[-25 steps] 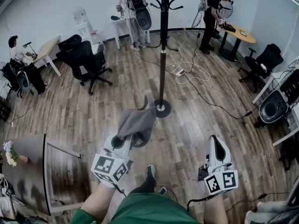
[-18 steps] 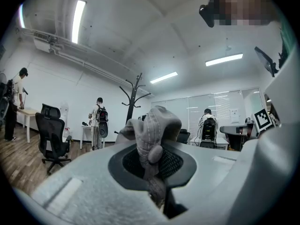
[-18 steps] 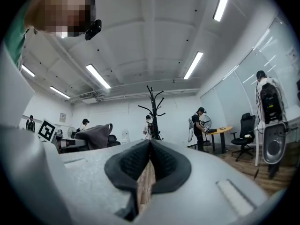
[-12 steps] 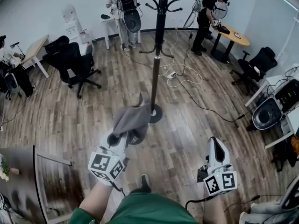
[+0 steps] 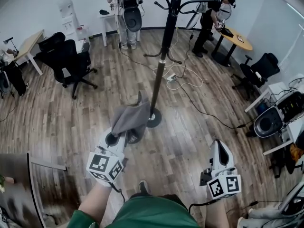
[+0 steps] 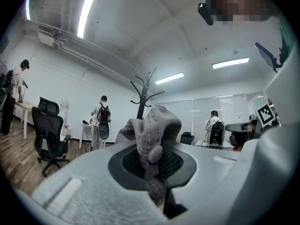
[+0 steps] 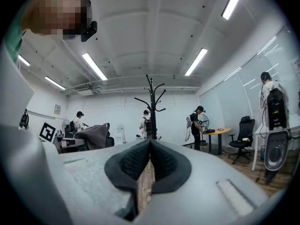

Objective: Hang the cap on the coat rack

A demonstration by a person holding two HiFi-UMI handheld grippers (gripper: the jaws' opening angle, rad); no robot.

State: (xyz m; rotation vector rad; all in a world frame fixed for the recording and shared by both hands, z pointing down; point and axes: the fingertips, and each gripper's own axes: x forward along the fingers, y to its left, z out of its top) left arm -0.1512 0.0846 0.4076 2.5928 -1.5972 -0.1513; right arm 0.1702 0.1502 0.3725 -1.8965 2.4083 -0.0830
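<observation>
Nearest: the person's green garment (image 5: 147, 215) and both forearms at the bottom edge of the head view. The white left gripper (image 5: 124, 137), with its marker cube, has its jaws clamped on a fold of the grey fabric cap (image 5: 134, 119). The left gripper view shows the cloth pinched between the dark pads and bunched up above them. The cap is held in the air above the wood-plank floor (image 5: 61, 113), near the round base of the black metal coat rack (image 5: 162, 63) and overlapping it in the head view. It is well below the rack's hooks and not on one. The white right gripper (image 5: 219, 145), same build, sits off to the right, well apart from cap and rack. Its jaws are together with nothing gripped, only floor showing through the slit. The rack pole runs up to the top edge of the head view, where the hooks branch out. Past the base, white cables (image 5: 183, 77) lie looped on the floor. Further out are black office chairs (image 5: 66, 61) at left and a round wooden surface (image 5: 236, 36) at right with a person in dark clothes (image 5: 207, 20) standing at it. A person with a backpack (image 5: 127, 6) stands by a white surface (image 5: 108, 17) at the far wall.
</observation>
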